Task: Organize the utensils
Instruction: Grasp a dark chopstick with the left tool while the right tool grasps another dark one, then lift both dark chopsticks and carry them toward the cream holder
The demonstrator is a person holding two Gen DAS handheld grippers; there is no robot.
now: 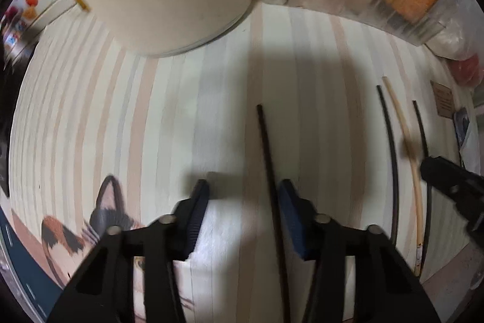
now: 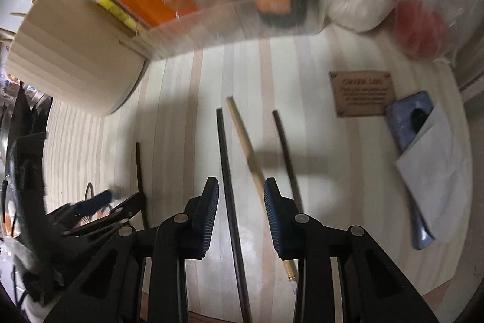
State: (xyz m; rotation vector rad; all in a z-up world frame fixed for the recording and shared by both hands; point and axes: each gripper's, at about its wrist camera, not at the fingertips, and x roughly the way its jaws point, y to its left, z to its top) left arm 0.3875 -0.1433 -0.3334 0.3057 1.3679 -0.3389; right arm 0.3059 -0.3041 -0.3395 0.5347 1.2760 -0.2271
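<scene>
Black and pale sticks lie loose on the striped wooden board (image 2: 181,117): I count four chopsticks, three black and one light wood, with the lone black chopstick (image 1: 267,171) running between the wide-spread, empty fingers of the left gripper (image 1: 243,203). Over at the right gripper (image 2: 241,197), also spread wide and holding nothing, a second black chopstick (image 2: 225,159) and the wooden chopstick (image 2: 245,141) pass between its fingers, the third black chopstick (image 2: 286,153) just outside. Nothing on the board is gathered yet, so judging by the cream utensil holder (image 2: 75,50) standing well beyond them with a few sticks poking from its top, all four look left to do.
</scene>
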